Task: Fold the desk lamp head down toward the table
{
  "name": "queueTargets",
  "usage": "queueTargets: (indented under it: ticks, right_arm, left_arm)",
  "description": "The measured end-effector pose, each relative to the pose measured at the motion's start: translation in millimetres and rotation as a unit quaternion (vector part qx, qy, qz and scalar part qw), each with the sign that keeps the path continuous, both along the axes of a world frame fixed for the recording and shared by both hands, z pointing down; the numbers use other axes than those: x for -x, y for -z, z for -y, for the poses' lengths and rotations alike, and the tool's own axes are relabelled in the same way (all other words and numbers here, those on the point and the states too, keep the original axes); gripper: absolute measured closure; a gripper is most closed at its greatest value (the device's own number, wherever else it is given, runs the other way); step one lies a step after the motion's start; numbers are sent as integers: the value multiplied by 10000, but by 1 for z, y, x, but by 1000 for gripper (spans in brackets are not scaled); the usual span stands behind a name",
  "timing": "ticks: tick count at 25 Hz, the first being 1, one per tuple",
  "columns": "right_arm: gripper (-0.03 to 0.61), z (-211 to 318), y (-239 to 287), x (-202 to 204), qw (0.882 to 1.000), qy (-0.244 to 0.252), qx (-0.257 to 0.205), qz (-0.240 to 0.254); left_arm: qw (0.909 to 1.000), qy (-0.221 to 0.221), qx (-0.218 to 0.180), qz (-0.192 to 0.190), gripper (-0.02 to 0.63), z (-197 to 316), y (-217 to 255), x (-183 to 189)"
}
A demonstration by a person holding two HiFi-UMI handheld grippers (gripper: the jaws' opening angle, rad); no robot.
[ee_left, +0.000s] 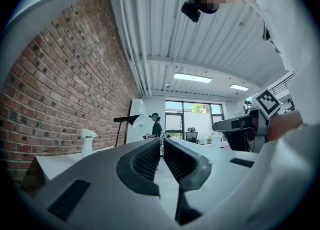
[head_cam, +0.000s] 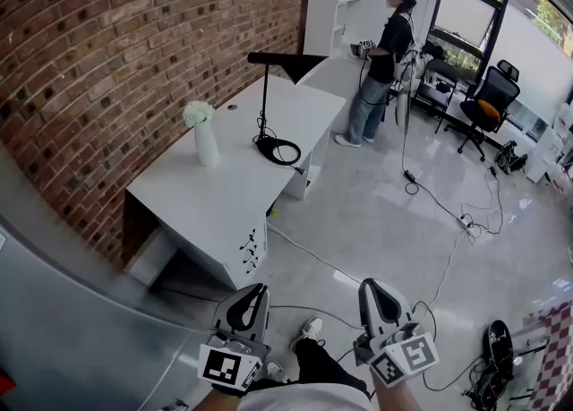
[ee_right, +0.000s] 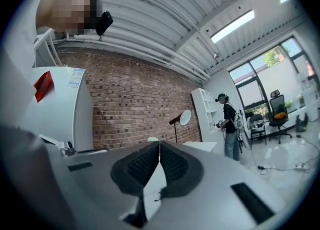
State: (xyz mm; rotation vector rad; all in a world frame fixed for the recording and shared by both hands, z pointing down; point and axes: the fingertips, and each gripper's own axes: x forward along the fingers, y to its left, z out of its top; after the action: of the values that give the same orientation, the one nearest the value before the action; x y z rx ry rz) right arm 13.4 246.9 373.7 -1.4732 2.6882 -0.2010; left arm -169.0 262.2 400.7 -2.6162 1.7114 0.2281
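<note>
Upright desk lamp [head_cam: 265, 96] on the white desk [head_cam: 224, 194], at 12 o'clock from both grippers and well apart from them. Its head sits level on top of the pole, round base near the desk's right edge. A vase with flowers [head_cam: 204, 132] is at 9 o'clock of the base. Low in frame, the left gripper [head_cam: 259, 291] has jaws closed with nothing between. At its 3 o'clock, the right gripper [head_cam: 368, 286] has jaws pinched together, empty. Another person [head_cam: 383, 60] stands at 1 o'clock.
</note>
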Motion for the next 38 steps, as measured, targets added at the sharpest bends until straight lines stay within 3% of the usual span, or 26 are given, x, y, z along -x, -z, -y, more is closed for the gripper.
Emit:
queueTargets:
  ticks: [7, 14, 27, 38]
  right_arm:
    - [560, 49, -12, -7, 9998, 1, 72, 160]
    - [560, 132, -15, -17, 9995, 154, 57, 258]
    - [560, 289, -17, -64, 9983, 466, 89, 325]
    - [560, 349, -10, -72, 9965, 686, 81, 473]
  left_arm:
    - [9998, 58, 92, 152, 588, 44, -9, -2]
    - [9994, 218, 49, 268, 588, 123, -7, -11]
    - [9985, 261, -218, 422, 588, 290, 16, -73]
    - [9970, 490, -293, 528, 588, 343, 36, -82]
